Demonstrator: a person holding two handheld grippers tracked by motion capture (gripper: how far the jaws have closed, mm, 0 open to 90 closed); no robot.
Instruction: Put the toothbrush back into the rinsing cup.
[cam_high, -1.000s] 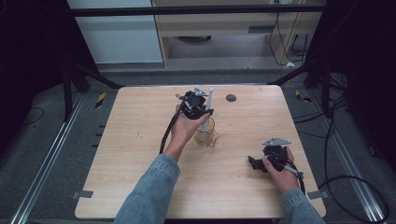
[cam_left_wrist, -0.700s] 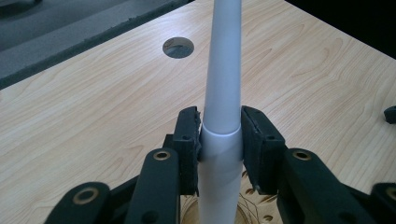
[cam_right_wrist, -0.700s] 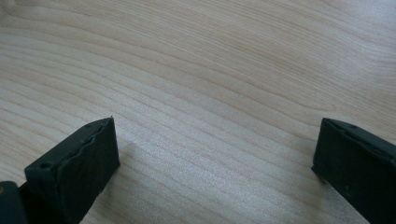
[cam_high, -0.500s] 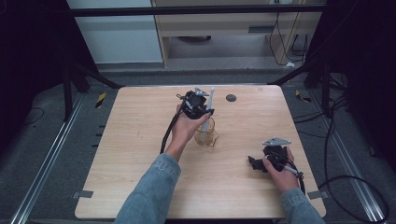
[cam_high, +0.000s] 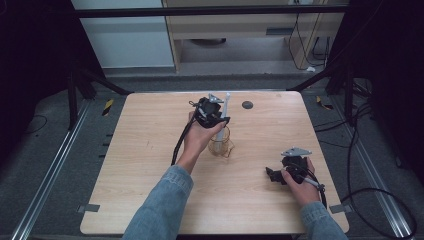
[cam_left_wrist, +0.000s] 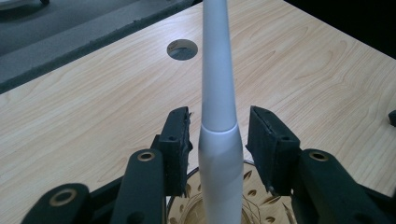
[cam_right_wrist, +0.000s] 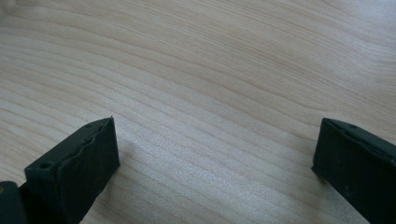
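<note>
A clear glass cup with a leaf pattern stands near the middle of the wooden table. A slim white tapered stick stands upright in it. My left gripper hovers over the cup's rim. In the left gripper view the stick rises between the jaws of the left gripper, with a narrow gap on each side, so the gripper is open around it. The cup's rim shows just below. My right gripper rests low at the table's right front; its jaws are spread wide with bare wood between them.
A round grey cable hole lies in the tabletop behind the cup, also visible as the hole beyond the stick. Metal rails and dark stands flank the table. A cabinet stands on the floor behind.
</note>
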